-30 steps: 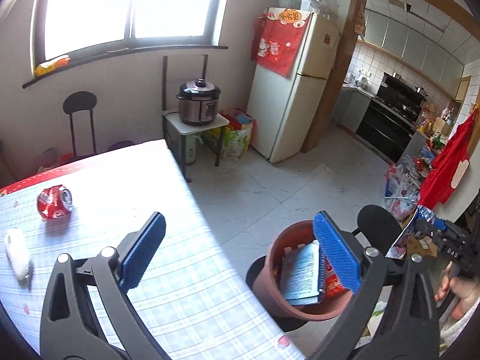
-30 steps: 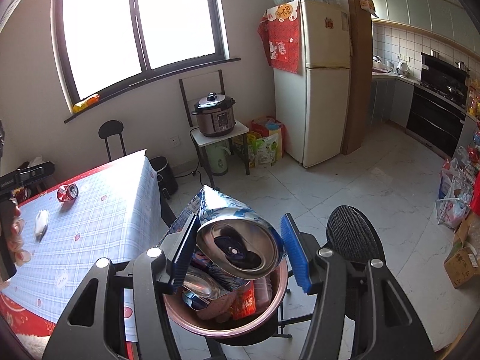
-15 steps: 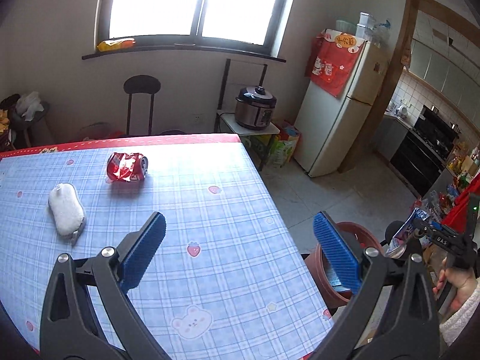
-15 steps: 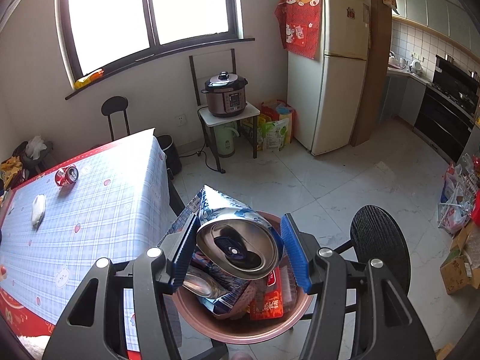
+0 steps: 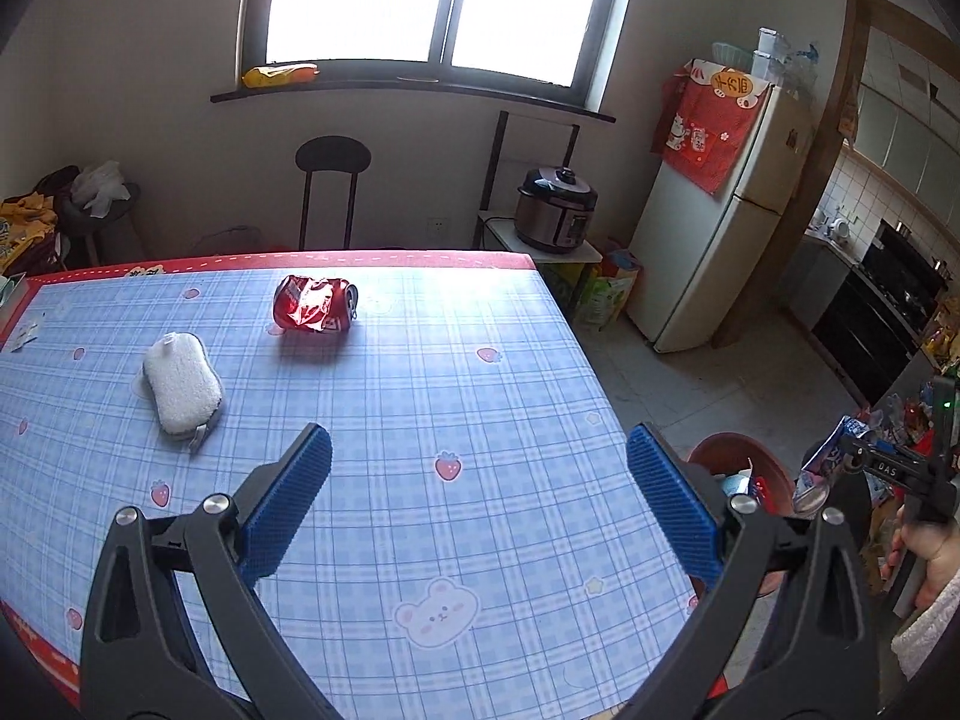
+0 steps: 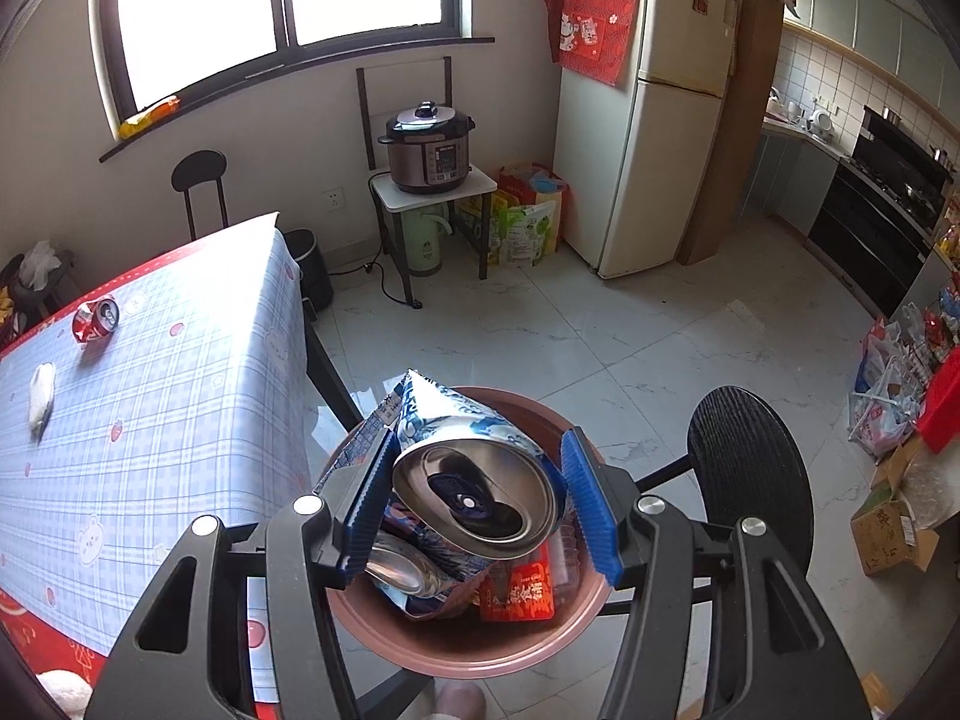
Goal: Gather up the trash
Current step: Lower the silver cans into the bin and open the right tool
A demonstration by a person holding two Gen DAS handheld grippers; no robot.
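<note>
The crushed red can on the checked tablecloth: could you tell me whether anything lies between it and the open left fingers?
Nothing visible does. Bare blue checked tablecloth runs from the left gripper to the crushed red can. The white oval sponge lies off to the left of that line, apart from the can.

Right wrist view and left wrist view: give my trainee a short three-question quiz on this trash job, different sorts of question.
1. True or false: the right tongs are clamped on a crushed blue-and-silver drink can above the round brown plastic bin.
2. Which piece of trash lies on the blue checked tablecloth? A) crushed red drink can B) glass bottle C) banana peel
3. Fill in: the left tongs are ____ and hold nothing.

Key: 1 true; 2 A, the crushed red drink can, beside the white oval sponge; 3 open.
</note>
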